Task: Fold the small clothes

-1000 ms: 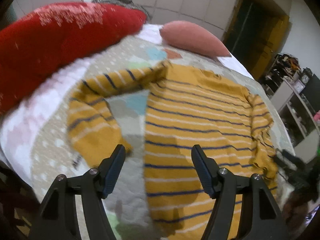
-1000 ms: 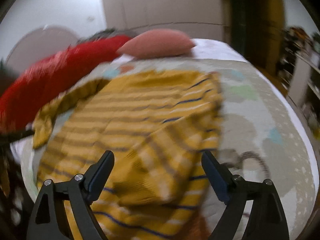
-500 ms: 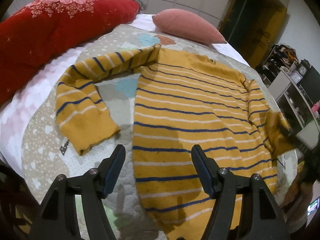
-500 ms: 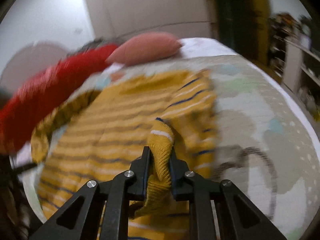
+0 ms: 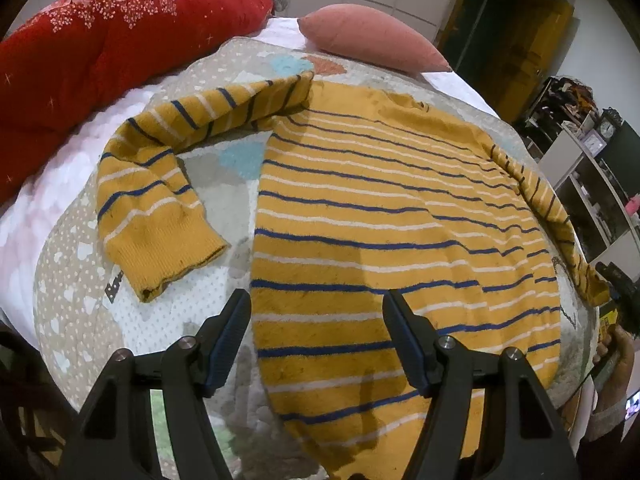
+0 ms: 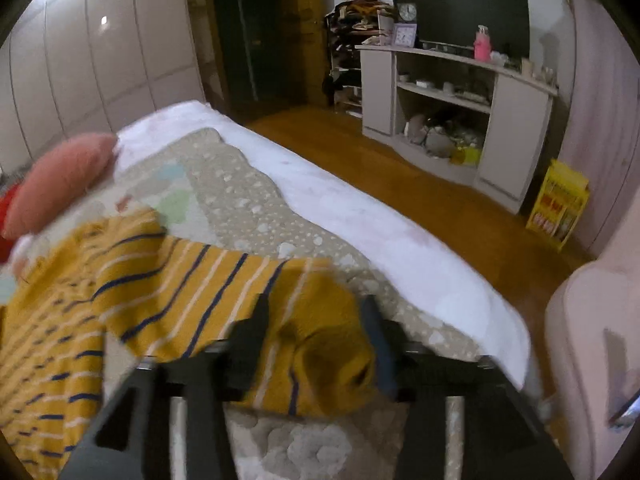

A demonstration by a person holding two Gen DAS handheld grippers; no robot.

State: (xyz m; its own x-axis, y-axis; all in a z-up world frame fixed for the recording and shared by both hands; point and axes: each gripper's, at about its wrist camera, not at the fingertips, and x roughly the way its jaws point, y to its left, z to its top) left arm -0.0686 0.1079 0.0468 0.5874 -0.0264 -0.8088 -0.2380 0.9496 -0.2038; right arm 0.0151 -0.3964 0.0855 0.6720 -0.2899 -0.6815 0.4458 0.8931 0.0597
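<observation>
A mustard-yellow sweater (image 5: 380, 216) with blue and white stripes lies flat on the patterned bed quilt (image 5: 80, 280). Its left sleeve (image 5: 160, 200) is bent down beside the body, cuff toward me. My left gripper (image 5: 316, 332) is open and empty, hovering over the sweater's lower left edge. In the right wrist view the right sleeve (image 6: 224, 288) is stretched out toward the bed's edge. Its cuff (image 6: 320, 344) lies between the spread fingers of my right gripper (image 6: 316, 332), which is open. That view is motion-blurred.
A red blanket (image 5: 100, 52) and a pink pillow (image 5: 368, 40) lie at the head of the bed. Beyond the bed's right edge are a wooden floor (image 6: 400, 168), a white shelf unit (image 6: 460, 96) and a pink chair (image 6: 600, 340).
My right gripper, shut on the right cuff half a second ago, has pulled the sleeve outward to the bed's edge and opened. The left gripper stays open over the sweater.
</observation>
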